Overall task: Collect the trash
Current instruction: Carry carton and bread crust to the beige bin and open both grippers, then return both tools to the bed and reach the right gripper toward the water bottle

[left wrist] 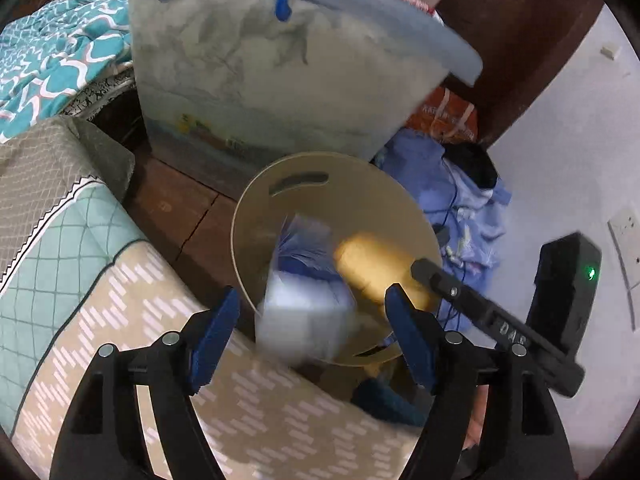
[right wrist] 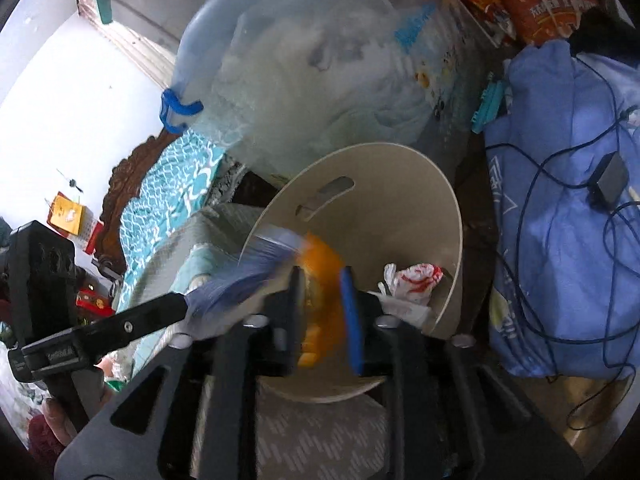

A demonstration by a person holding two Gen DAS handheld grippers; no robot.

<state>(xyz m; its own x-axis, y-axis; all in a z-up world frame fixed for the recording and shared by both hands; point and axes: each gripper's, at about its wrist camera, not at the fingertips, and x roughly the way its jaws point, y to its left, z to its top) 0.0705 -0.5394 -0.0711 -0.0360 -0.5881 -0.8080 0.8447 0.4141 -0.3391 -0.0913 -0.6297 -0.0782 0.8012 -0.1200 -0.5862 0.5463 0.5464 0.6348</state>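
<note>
Both tongs hang over the round beige plastic bin [left wrist: 280,184], low centre frame: left tongs [left wrist: 312,336] wide around a blurred white-blue wrapper [left wrist: 304,312]; right tongs [right wrist: 322,300] parted around an orange scrap [right wrist: 322,280].

Embossed letters "DAS" readable to me on black gripper arm [left wrist: 508,330], right of beige bin [left wrist: 280,208]. Orange packet [right wrist: 552,4] beyond bin bears white characters, too blurred for me to read. Nothing else legible.
</note>
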